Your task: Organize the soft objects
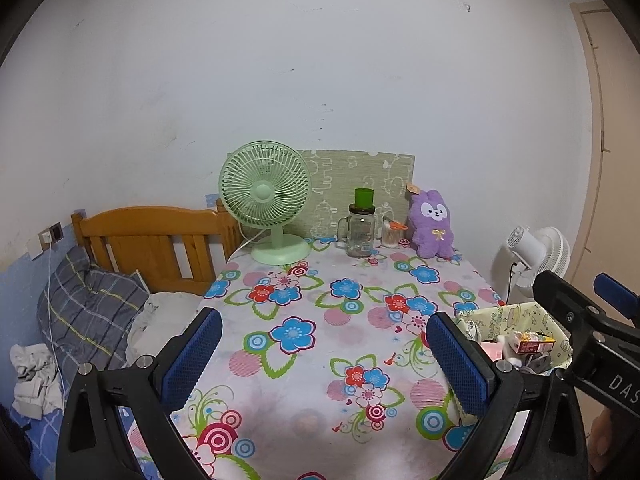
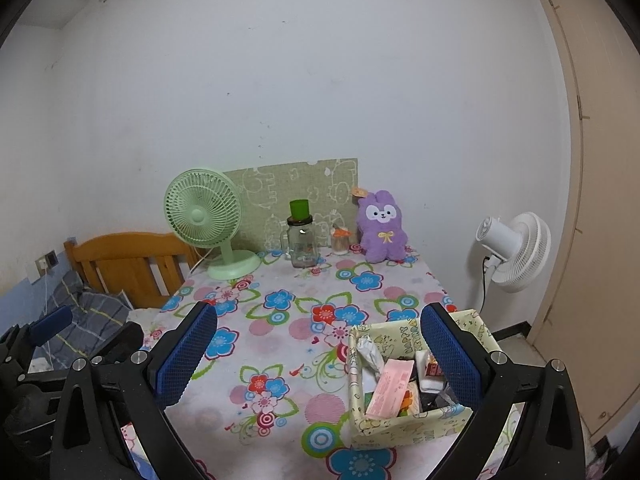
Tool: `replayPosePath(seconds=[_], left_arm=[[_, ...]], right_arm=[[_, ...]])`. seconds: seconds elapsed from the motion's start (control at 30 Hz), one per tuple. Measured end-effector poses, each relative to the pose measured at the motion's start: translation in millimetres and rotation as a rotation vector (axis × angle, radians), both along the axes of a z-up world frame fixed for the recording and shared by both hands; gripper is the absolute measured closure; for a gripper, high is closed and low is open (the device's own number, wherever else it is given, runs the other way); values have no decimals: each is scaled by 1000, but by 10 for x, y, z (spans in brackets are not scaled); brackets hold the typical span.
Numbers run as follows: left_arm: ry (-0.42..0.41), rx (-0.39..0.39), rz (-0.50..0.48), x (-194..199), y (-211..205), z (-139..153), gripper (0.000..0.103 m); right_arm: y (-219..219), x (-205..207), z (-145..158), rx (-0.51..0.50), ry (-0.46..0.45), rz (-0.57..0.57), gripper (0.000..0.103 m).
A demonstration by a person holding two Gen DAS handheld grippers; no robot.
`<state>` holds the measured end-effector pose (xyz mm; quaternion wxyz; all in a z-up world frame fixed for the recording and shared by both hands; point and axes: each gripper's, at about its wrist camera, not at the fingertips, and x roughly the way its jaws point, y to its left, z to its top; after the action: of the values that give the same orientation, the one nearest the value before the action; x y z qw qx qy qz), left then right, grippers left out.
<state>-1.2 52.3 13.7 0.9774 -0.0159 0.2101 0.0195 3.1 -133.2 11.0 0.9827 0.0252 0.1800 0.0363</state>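
Left wrist view shows the left gripper [image 1: 324, 356] above the near part of the surface [image 1: 304, 304], which wears a flowered cloth; its two blue pads stand wide apart and nothing is between them. At the far edge, against the wall, the purple plush rabbit [image 1: 434, 224] sits upright at the right end of a row, just beside a small container with an orange lid [image 1: 391, 235]. Left of that stands a glass jar [image 1: 360, 232] with a green cup [image 1: 364, 198] on top of it, and further left a green desk fan [image 1: 266, 200]. A patterned gift box [image 1: 516, 320] full of small packets is at the right edge of the surface, well apart from the rabbit. Beside the surface on the left is a wooden bed [image 1: 156, 240] with a checked pillow [image 1: 86, 312]. In the right wrist view the right gripper [image 2: 320, 354] hangs over the near part of the surface, its pads also wide apart and empty, the right pad in front of the gift box. A white standing fan [image 2: 514, 252] is on the floor at the right.
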Motion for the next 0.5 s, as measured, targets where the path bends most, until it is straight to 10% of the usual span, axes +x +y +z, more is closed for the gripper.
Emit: replayPosePath(seconds=[0.5], left_arm=[[-1, 1, 8, 31, -19, 23, 0]], right_arm=[[-72, 60, -30, 8, 12, -15, 0]])
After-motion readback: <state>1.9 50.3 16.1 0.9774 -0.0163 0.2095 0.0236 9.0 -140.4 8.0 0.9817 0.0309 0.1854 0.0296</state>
